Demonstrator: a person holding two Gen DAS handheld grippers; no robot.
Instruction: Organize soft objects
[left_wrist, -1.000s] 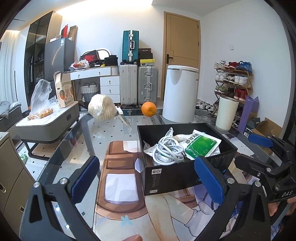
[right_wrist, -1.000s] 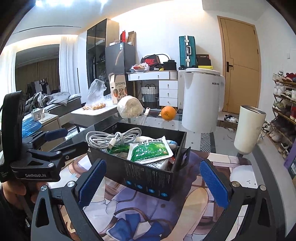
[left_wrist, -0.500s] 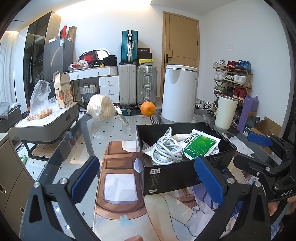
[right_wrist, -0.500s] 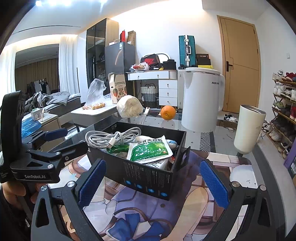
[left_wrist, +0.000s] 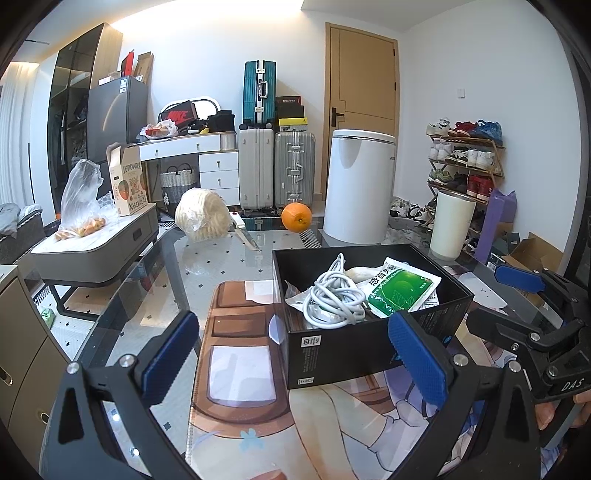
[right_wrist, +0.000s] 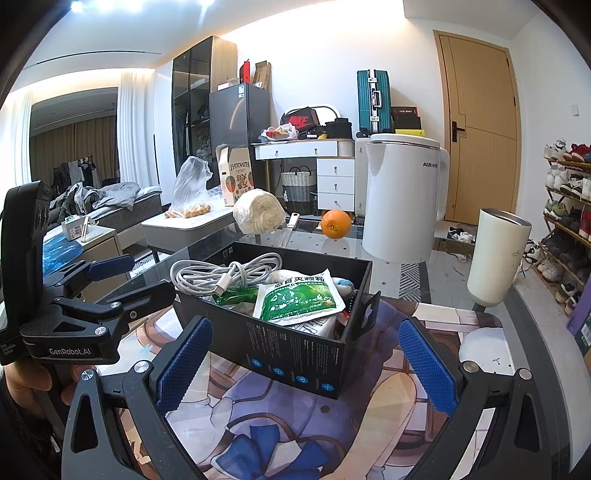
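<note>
A black open box (left_wrist: 373, 343) stands on the printed mat on the glass table; it also shows in the right wrist view (right_wrist: 295, 354). In it lie a coiled white cable (left_wrist: 332, 295), a green packet (left_wrist: 400, 291) and other soft items underneath. The cable (right_wrist: 225, 273) and packet (right_wrist: 299, 299) also show in the right wrist view. My left gripper (left_wrist: 295, 358) is open and empty, in front of the box's near left corner. My right gripper (right_wrist: 303, 365) is open and empty, in front of the box's other side. Each gripper shows in the other's view.
At the table's far end lie a bagged cream bundle (left_wrist: 203, 219), a knife (left_wrist: 243, 232) and an orange (left_wrist: 296, 217). A white bin (left_wrist: 360, 184) and a white tumbler (right_wrist: 496, 254) stand beyond the table. A printed mat (left_wrist: 236, 369) covers the near part of the table.
Both views have barely shifted; the box sits a touch lower and nearer in the left wrist view. Both grippers stay open and empty.
</note>
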